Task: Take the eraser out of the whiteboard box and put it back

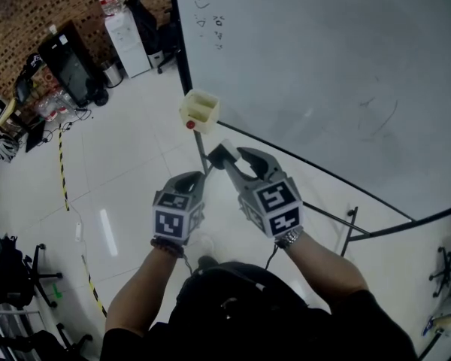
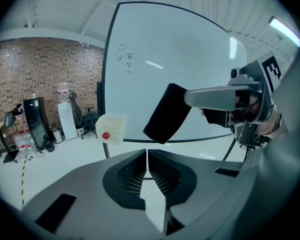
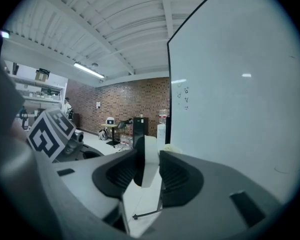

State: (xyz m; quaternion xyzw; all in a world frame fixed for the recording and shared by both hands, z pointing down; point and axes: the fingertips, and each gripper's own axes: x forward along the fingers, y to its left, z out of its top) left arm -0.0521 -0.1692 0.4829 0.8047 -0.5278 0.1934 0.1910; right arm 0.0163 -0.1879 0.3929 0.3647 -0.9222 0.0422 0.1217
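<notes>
Eraser [image 2: 166,114], flat dark slab, pinched between ribbed right tongs [image 3: 149,156]; left tongs [image 2: 146,153] closed.

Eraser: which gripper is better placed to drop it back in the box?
Right. The right gripper already has its jaws shut on the eraser, and the box sits just ahead of it. The left gripper is shut and empty.

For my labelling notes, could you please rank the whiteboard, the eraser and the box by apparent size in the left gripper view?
1. whiteboard, by far.
2. eraser, helped by being nearer the camera.
3. box, smallest.
</notes>
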